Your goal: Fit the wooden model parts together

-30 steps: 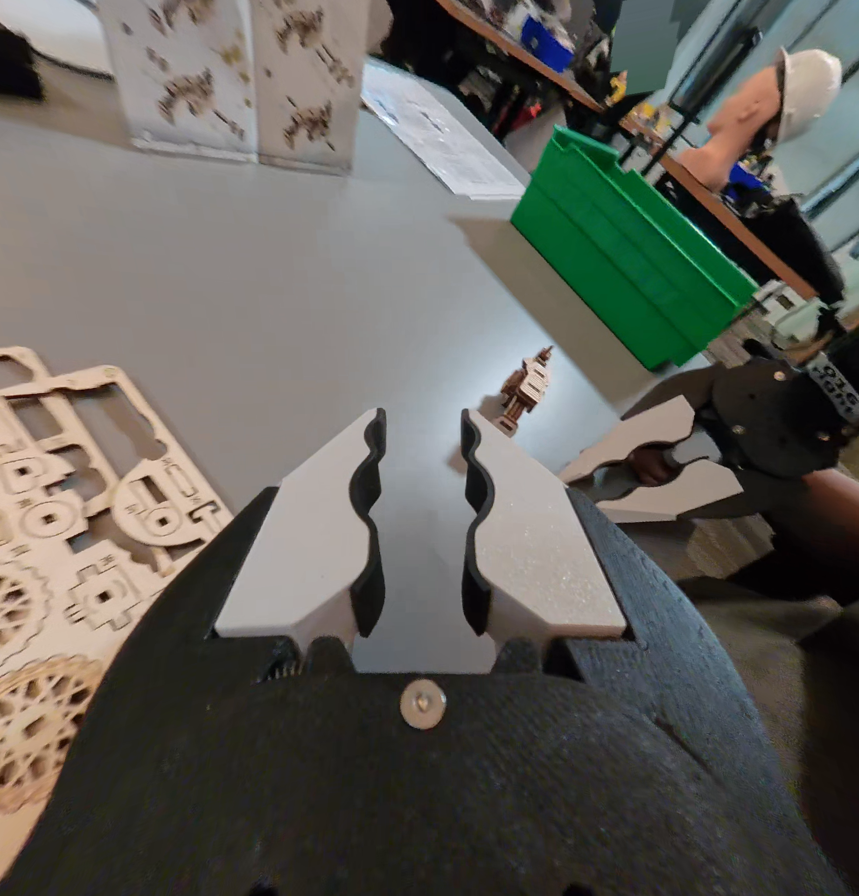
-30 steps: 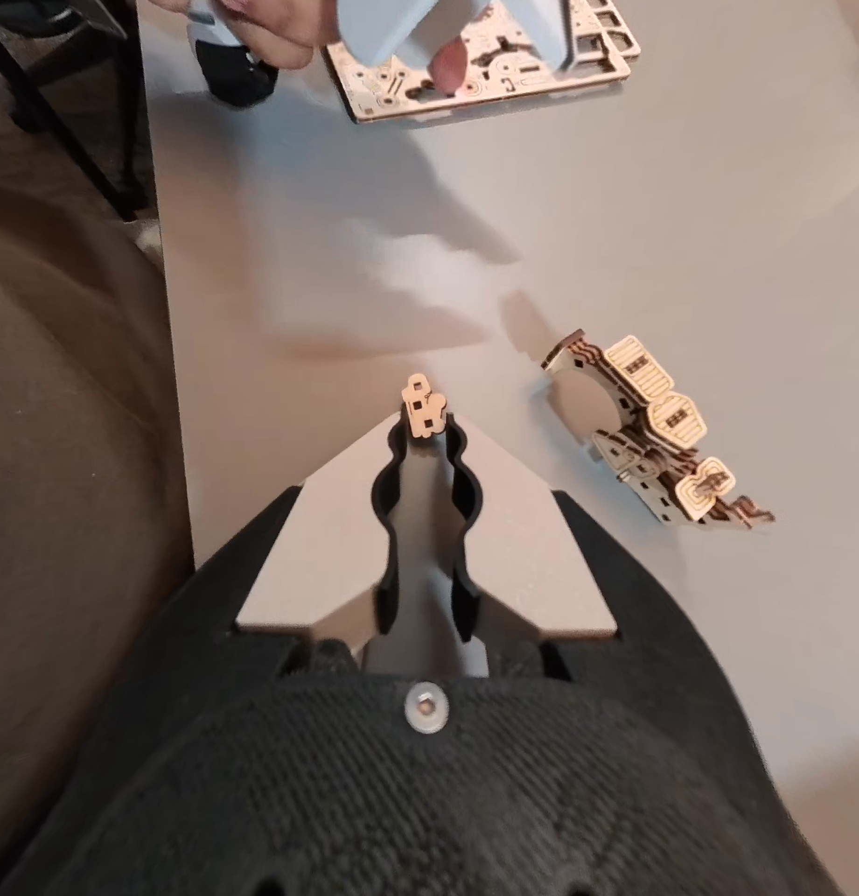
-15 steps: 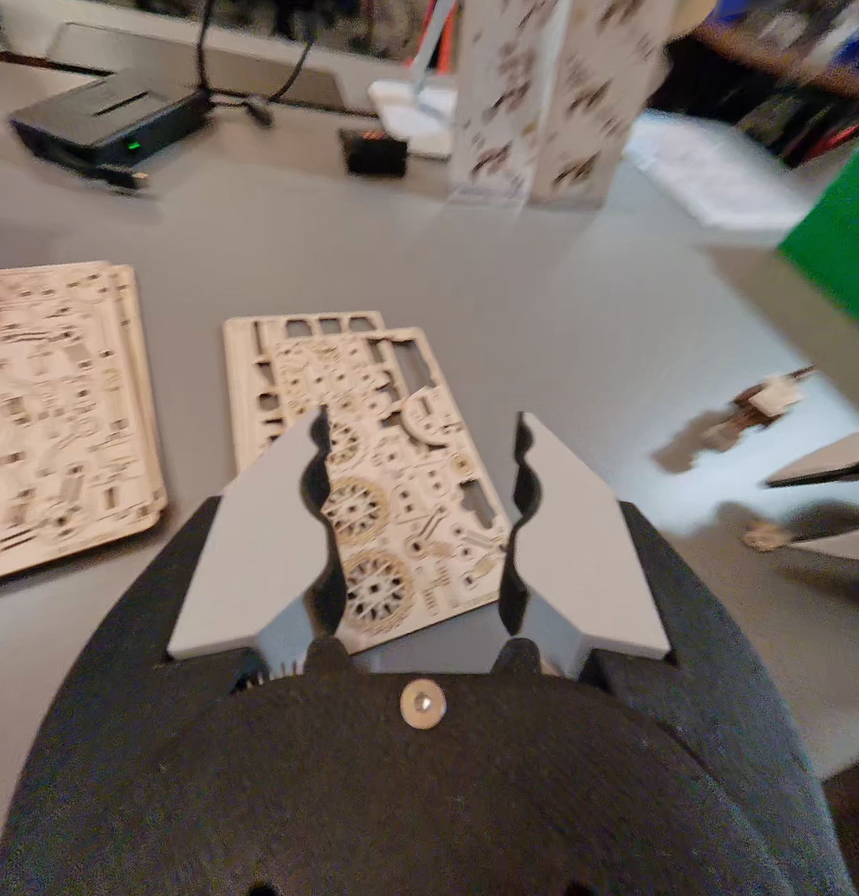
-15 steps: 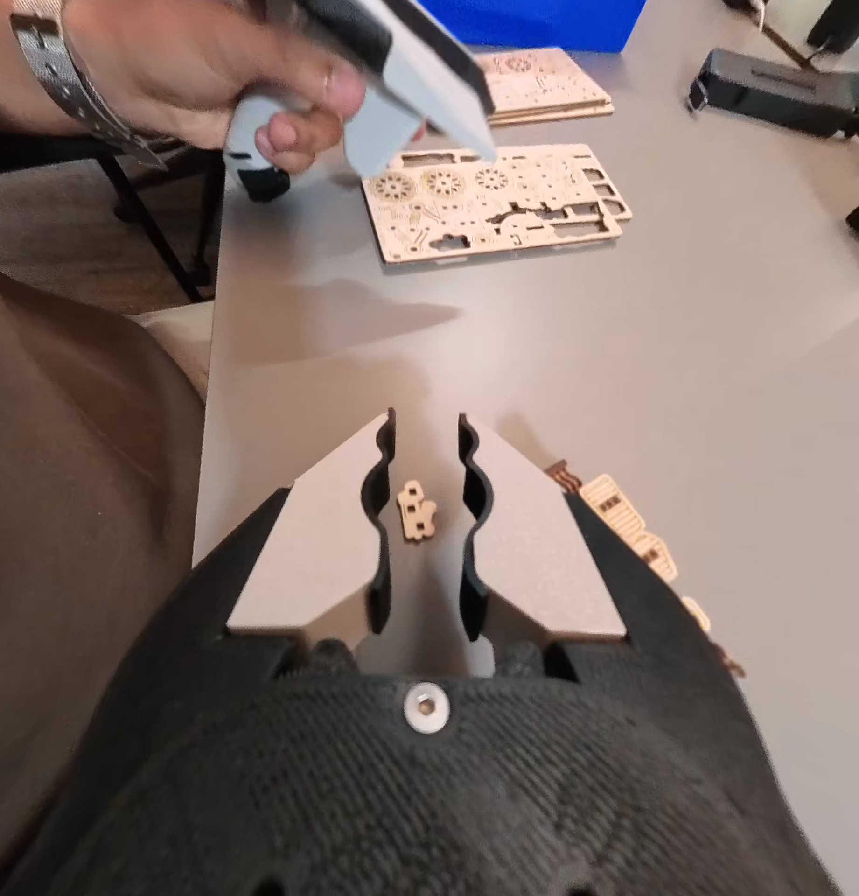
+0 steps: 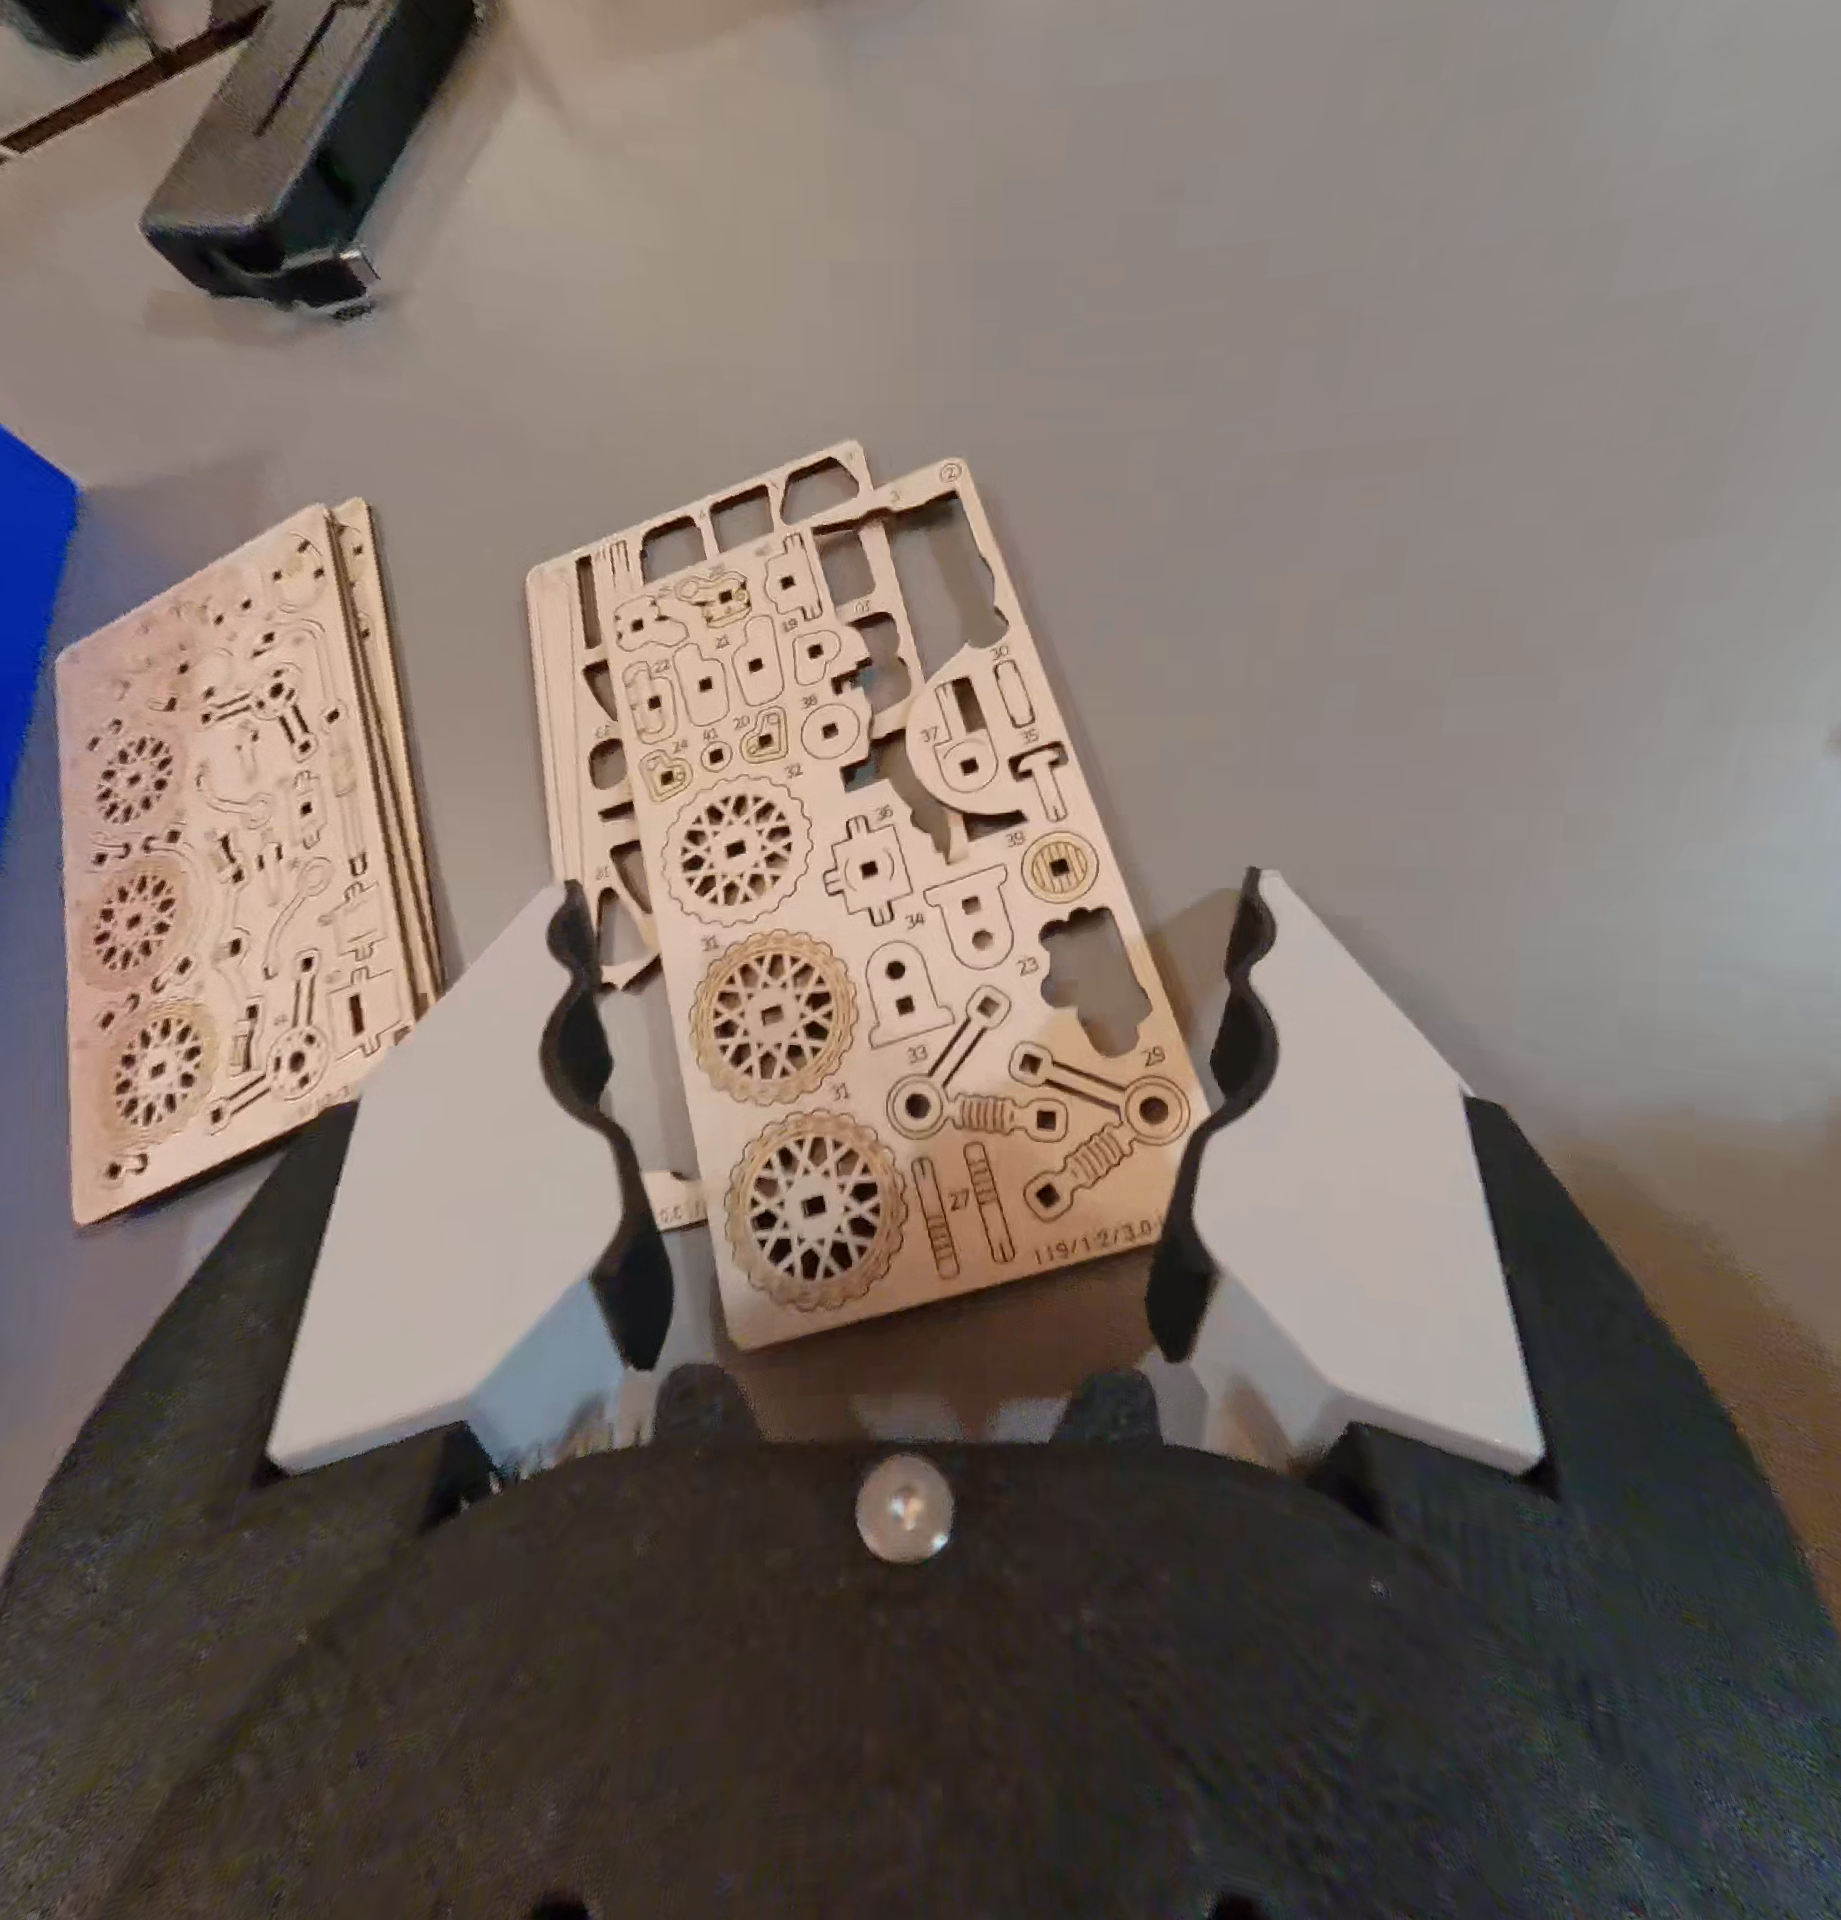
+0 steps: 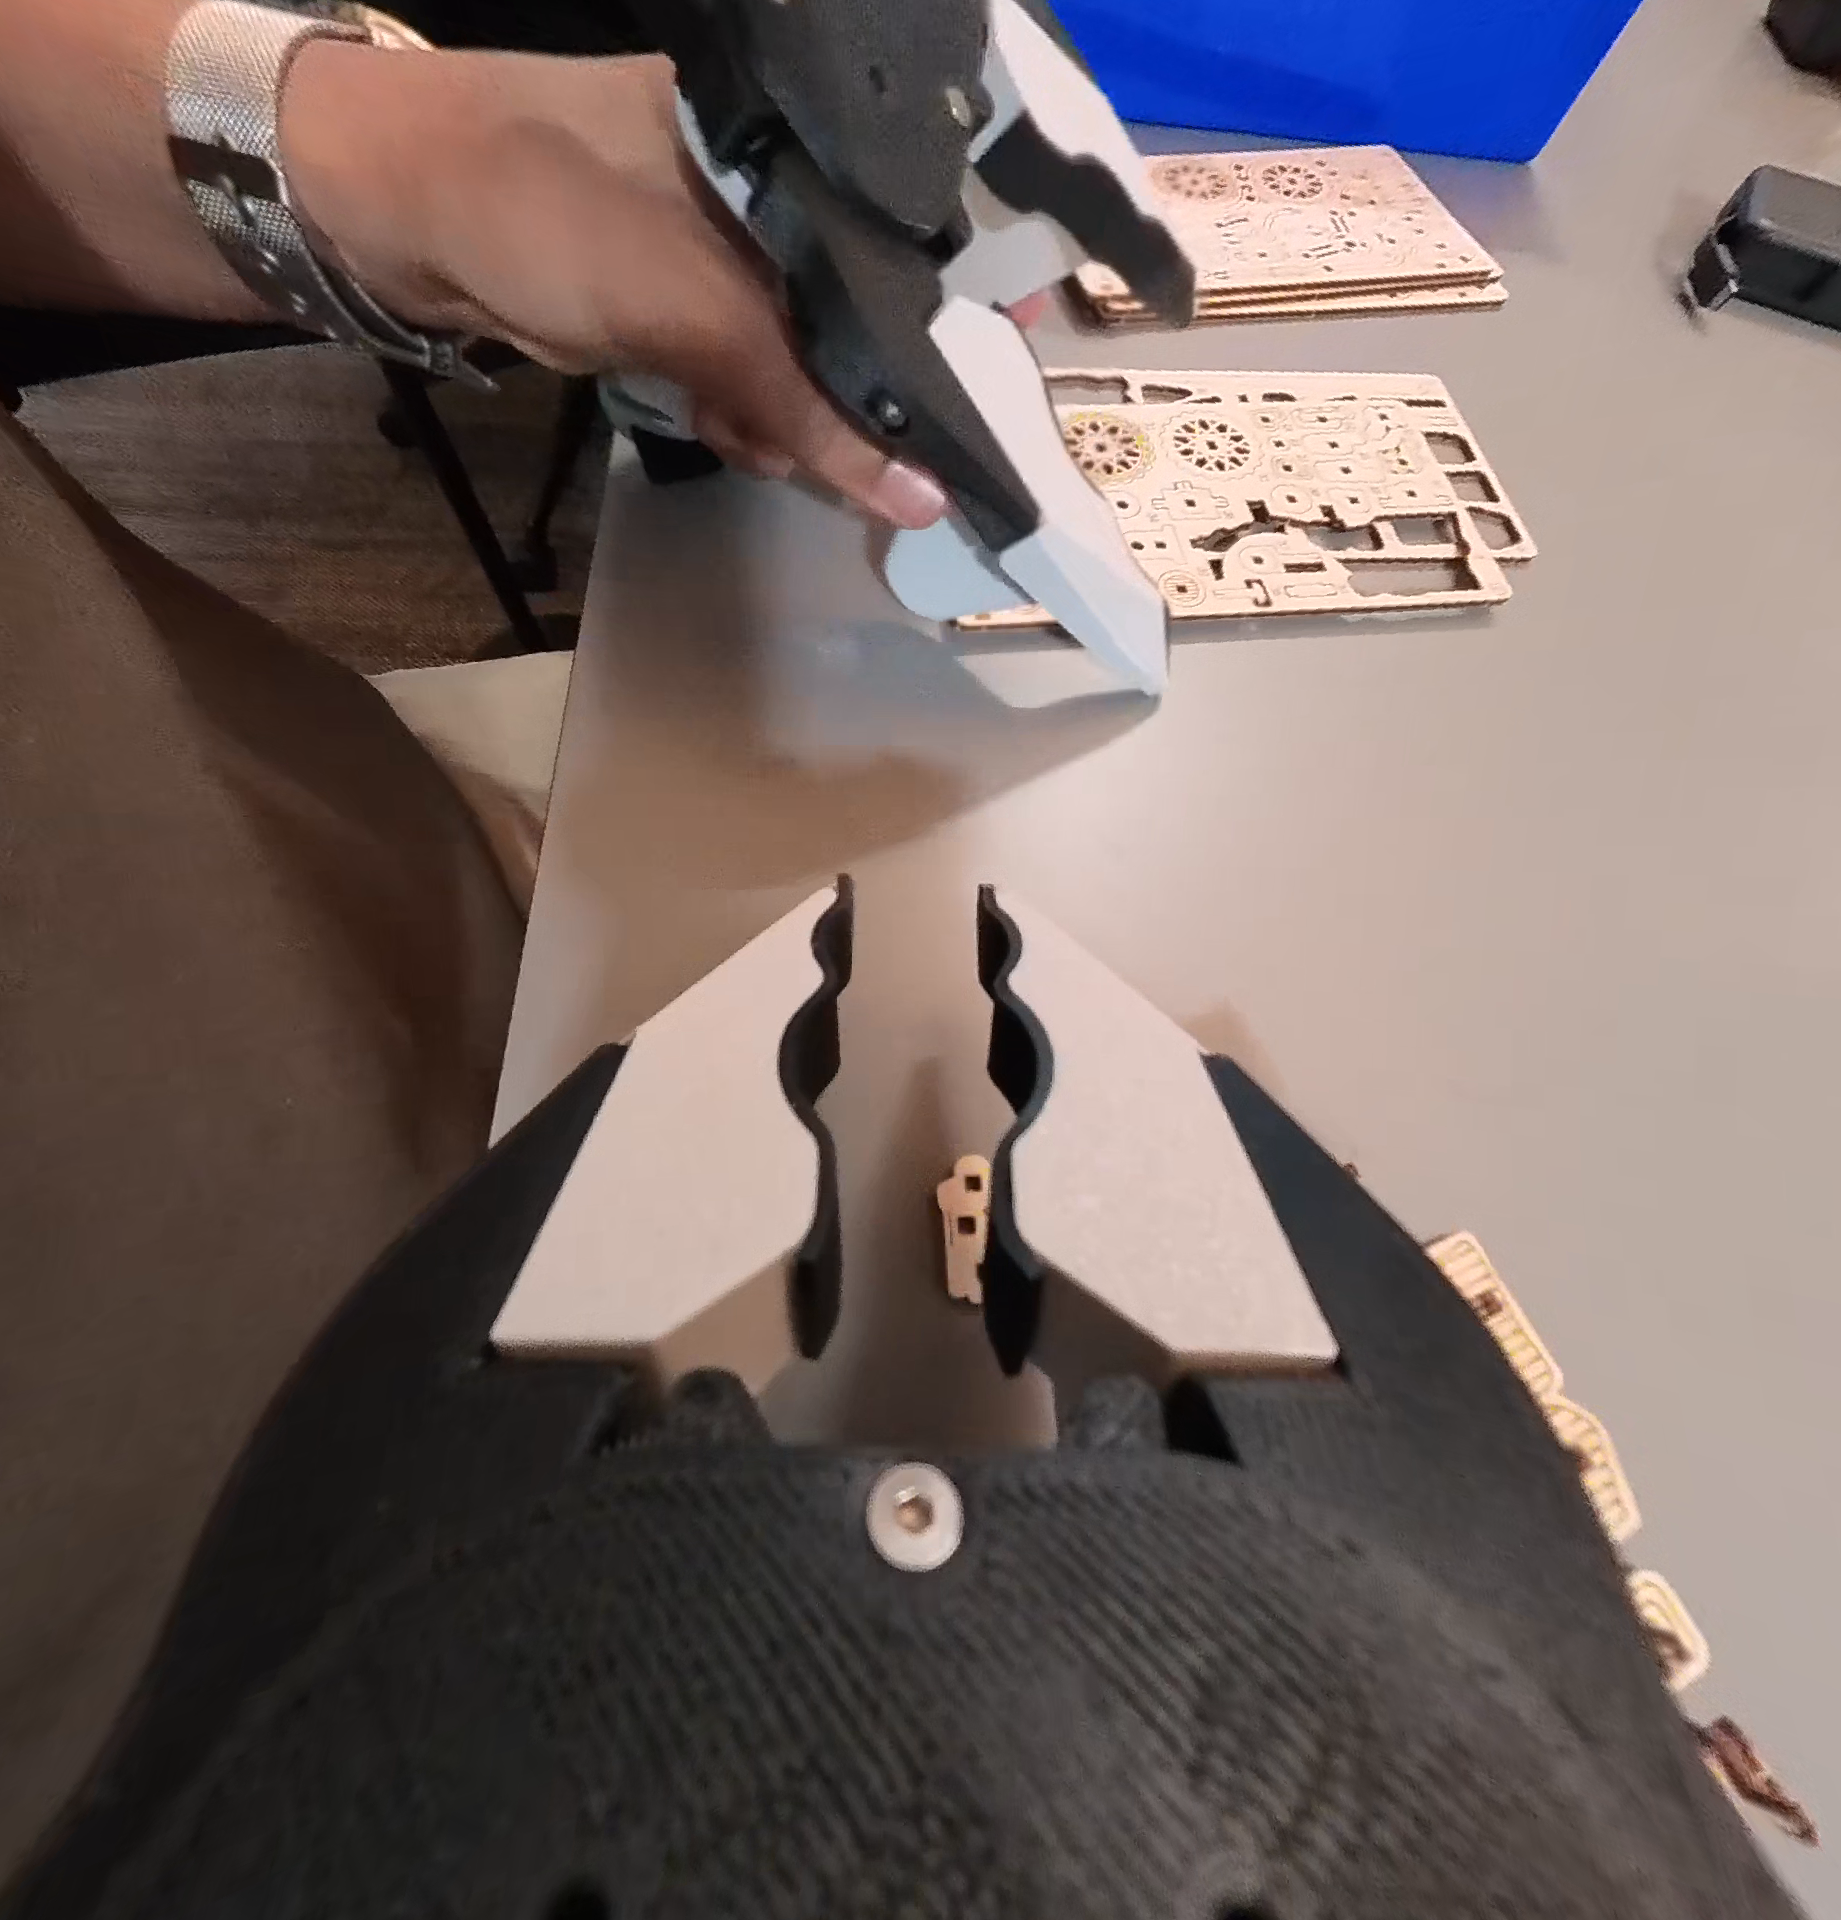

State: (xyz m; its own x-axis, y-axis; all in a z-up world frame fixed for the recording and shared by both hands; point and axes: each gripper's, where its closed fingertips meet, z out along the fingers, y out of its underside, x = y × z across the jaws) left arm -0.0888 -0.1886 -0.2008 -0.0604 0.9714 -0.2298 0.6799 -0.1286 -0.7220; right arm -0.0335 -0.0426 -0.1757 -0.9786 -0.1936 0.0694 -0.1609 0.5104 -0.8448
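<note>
1. Left gripper (image 5: 908, 904) hangs over the grey table (image 5: 1415, 364) with its fingers spread wide and nothing between them; in the right wrist view a hand (image 6: 542, 260) wearing a metal watch band (image 6: 261, 208) holds it tilted down toward the table.
2. Right gripper (image 6: 914, 894) sits low over the near table edge, its fingers parted a little and holding nothing.
3. Blue bin (image 6: 1342, 62) stands at the far side of the table, with a black box (image 5: 292, 166) near it.
4. Stack of wooden sheets (image 5: 230, 852) lies flat beside the bin.
5. Two overlapping wooden sheets (image 5: 874, 935), partly punched out, lie directly below the left gripper's spread fingers.
6. Partly built wooden model (image 6: 1539, 1382) lies right of the right gripper, mostly hidden by its body.
7. Small loose wooden piece (image 6: 963, 1226) lies on the table, seen in the gap just beside the right gripper's right finger; whether they touch I cannot tell.
</note>
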